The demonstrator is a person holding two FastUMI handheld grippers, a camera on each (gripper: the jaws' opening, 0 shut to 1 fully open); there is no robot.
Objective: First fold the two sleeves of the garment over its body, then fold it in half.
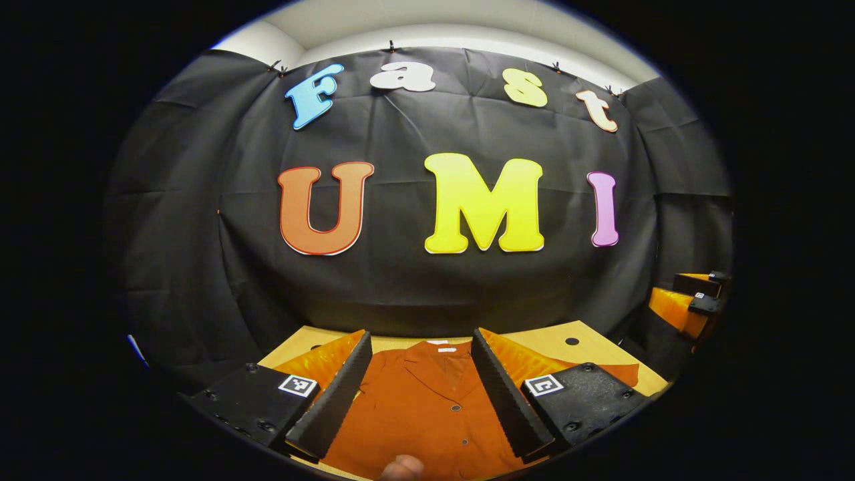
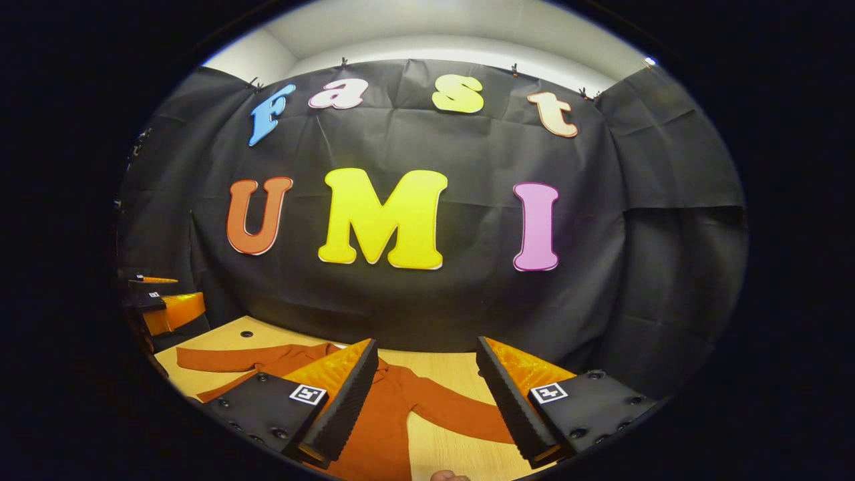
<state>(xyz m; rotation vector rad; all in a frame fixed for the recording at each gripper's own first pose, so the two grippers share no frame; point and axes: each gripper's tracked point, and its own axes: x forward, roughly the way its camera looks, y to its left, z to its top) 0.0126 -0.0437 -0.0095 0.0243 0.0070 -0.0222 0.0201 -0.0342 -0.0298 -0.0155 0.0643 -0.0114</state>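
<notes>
The shirt (image 1: 427,407) lies flat on the surface (image 1: 588,337), sleeves (image 2: 461,407) spread out unfolded, and I hold my left tool (image 1: 419,394) and right tool (image 2: 427,407) spread wide above it, gripping nothing.

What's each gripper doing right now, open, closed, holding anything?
Left gripper: open, holding nothing, above the orange shirt.
Right gripper: open, holding nothing, above the shirt's sleeve.
</notes>
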